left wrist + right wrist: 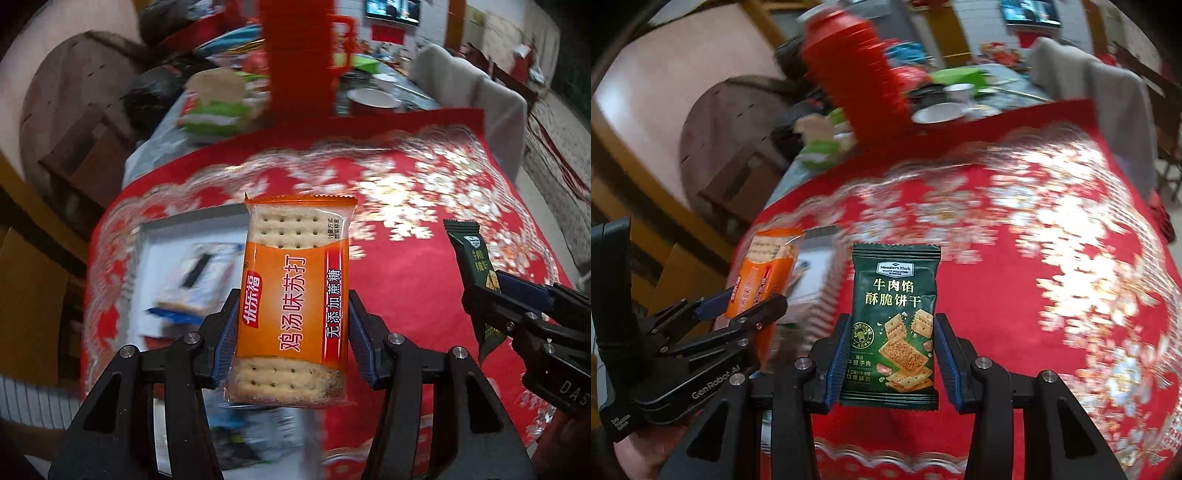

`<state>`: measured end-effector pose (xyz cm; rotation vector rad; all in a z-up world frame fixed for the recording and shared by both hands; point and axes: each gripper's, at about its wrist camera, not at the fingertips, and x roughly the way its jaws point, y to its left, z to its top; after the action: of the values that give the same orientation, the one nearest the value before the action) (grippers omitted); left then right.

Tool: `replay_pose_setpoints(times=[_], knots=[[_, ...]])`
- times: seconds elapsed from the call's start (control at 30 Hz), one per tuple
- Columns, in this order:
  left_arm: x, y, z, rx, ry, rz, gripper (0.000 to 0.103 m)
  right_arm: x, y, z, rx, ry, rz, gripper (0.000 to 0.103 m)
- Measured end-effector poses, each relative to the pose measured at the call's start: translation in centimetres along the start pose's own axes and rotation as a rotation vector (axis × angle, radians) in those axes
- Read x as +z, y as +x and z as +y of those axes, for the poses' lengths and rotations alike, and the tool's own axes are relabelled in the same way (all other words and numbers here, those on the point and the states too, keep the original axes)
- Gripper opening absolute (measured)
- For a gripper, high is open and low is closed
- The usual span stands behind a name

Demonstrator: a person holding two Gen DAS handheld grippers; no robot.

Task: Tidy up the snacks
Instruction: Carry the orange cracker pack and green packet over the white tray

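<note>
My left gripper (291,332) is shut on an orange cracker packet (295,295) and holds it upright above the red flowered tablecloth (424,229). My right gripper (890,354) is shut on a dark green biscuit packet (894,317), also held upright above the cloth. Each gripper shows in the other view: the right one (491,295) with the green packet (472,254) at the right, the left one (738,306) with the orange packet (764,269) at the left. A white container (177,266) with blurred packets lies below and left of the orange packet.
A tall red stack (299,55) stands at the table's far side, with white bowls (373,98), green and white bags (218,110) and other clutter. A grey-covered chair (476,92) is at the far right. Cardboard boxes (85,155) stand left of the table.
</note>
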<state>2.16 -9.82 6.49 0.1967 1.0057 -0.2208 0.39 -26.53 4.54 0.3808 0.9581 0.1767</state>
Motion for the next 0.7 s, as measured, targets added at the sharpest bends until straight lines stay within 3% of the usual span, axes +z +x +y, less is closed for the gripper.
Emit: replay_pose_setpoints(times=[0.37, 0.7], knots=[[-2.3, 1.6, 9.2, 0.05, -0.076, 0.042, 0.053, 1.1, 6.1, 9.8, 0.05, -0.115, 0.065, 0.043], [-3.4, 3.7, 11.3, 0.036, -0.052, 0.095, 0.054, 1.7, 11.4, 11.4, 0.002, -0.072, 0.144, 0.043]])
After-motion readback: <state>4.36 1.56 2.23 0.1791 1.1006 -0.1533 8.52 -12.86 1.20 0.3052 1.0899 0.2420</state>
